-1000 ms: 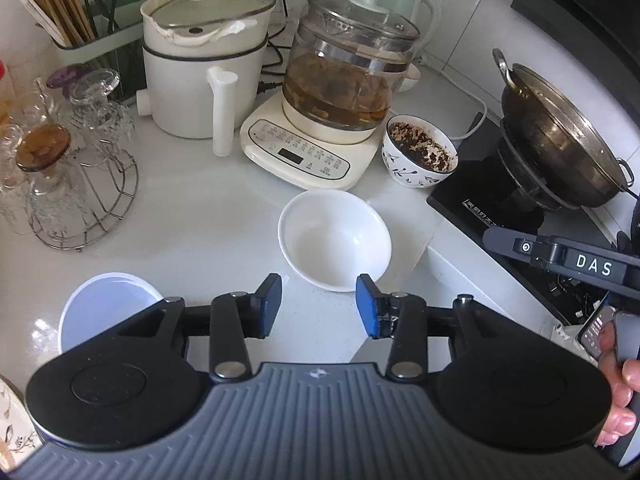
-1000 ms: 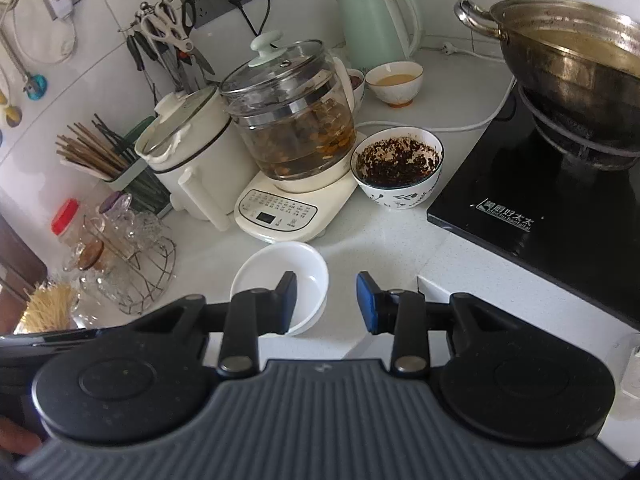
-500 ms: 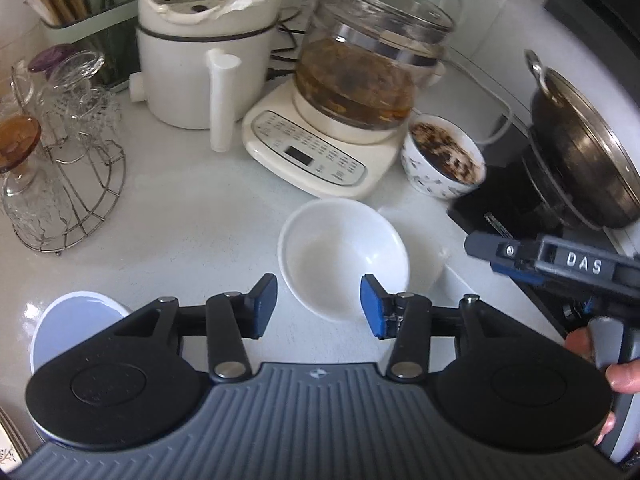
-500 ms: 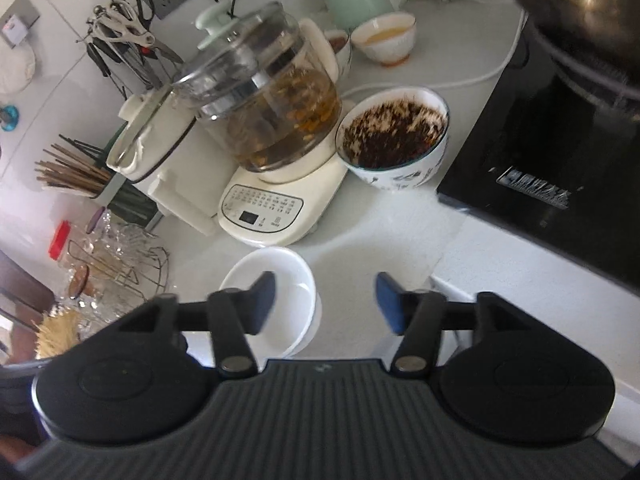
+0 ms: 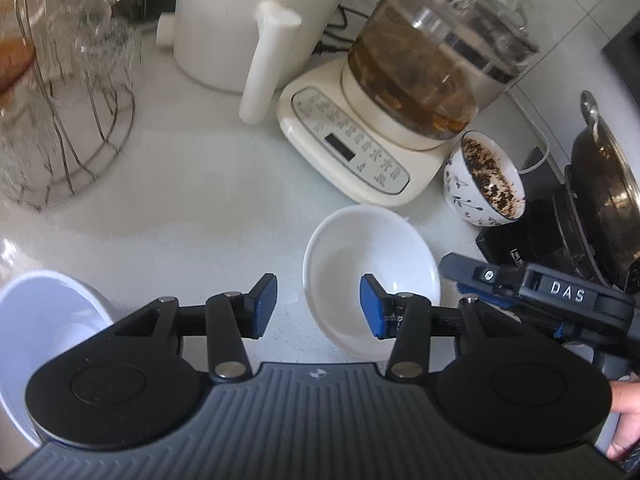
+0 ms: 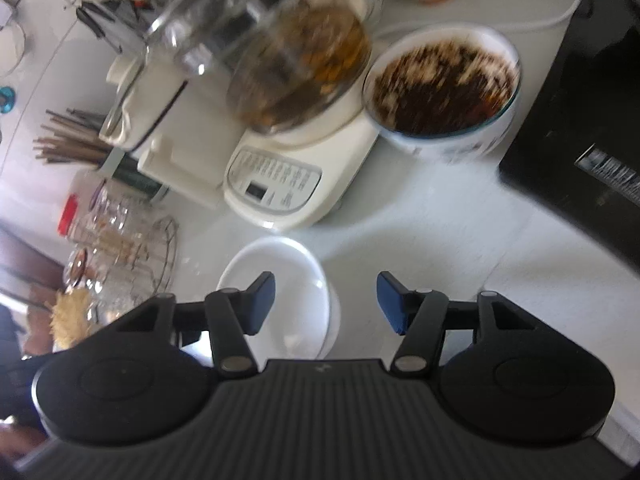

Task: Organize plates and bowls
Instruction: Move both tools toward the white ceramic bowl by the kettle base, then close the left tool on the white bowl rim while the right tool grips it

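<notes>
An empty white bowl [image 5: 372,256] [image 6: 280,276] sits on the white counter in front of the kettle base. My left gripper [image 5: 318,306] is open just above its left rim, one pad over the bowl's inside and the other over the counter. My right gripper [image 6: 326,302] straddles the bowl's right rim. Its jaws are closing, and the pads stand clear of the rim. A second pale bowl [image 5: 44,320] stands at the near left. A patterned bowl [image 5: 486,184] [image 6: 440,88] with dark contents stands to the right of the kettle base.
Behind the white bowl are a glass kettle on a cream base [image 5: 352,148] [image 6: 276,184] and a white pot [image 5: 240,20]. A wire rack of glasses [image 5: 64,120] is at the left. A wok [image 5: 600,184] on a black hob [image 6: 580,140] is at the right.
Both grippers have sunk and come closer to the white bowl. The right gripper's jaws stand wider than a second ago. The bowl has not moved.
</notes>
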`<state>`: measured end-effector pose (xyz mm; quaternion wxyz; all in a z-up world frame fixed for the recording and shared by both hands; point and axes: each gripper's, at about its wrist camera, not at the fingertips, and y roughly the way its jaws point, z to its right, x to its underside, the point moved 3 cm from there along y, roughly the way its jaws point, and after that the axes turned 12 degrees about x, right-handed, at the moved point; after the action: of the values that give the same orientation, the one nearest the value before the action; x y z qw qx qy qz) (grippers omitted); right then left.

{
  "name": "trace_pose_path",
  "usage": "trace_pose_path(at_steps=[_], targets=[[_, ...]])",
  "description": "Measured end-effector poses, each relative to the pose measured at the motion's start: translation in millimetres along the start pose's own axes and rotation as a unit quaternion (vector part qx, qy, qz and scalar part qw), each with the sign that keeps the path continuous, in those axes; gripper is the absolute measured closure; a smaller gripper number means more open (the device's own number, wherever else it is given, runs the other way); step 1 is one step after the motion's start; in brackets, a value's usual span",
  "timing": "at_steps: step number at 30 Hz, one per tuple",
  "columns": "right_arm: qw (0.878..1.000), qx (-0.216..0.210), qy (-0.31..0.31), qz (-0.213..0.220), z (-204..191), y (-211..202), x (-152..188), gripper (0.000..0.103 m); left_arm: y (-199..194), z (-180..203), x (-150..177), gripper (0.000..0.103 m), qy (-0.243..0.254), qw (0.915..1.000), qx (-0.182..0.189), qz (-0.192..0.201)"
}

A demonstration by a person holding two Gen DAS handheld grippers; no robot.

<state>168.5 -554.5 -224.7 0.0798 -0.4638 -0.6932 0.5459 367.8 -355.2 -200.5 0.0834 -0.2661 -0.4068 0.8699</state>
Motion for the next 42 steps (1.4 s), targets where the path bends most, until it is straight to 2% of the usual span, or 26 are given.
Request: trace_pose_path(at_steps=[3,8,16,22,29,42], targets=[[1.0,-0.001,-0.001,-0.019,0,10,2,0.054,8,-1,2,0.053,0.0,1.0,0.0,-0.002],[0.999,-0.007,0.011,-0.05,3,27,4,0.075,15,-7,4,0.06,-0.011,0.9999,-0.006,-0.005],[0.998,-0.011,0.023,-0.056,3,30,1,0.085,20,-15,5,0.076,-0.026,0.9996,0.008,-0.006],[0.997,-0.019,0.03,-0.062,3,33,0,0.089,23,-18,2,0.086,-0.03,0.9993,0.018,-0.011],[0.998,-0.015,0.017,-0.058,-5,35,-1,0.09,27,-21,4,0.092,-0.044,0.9985,0.029,-0.017],[0.998,-0.023,0.008,-0.054,-11,30,4,0.09,25,-21,9,0.095,-0.043,0.9982,0.033,-0.025]])
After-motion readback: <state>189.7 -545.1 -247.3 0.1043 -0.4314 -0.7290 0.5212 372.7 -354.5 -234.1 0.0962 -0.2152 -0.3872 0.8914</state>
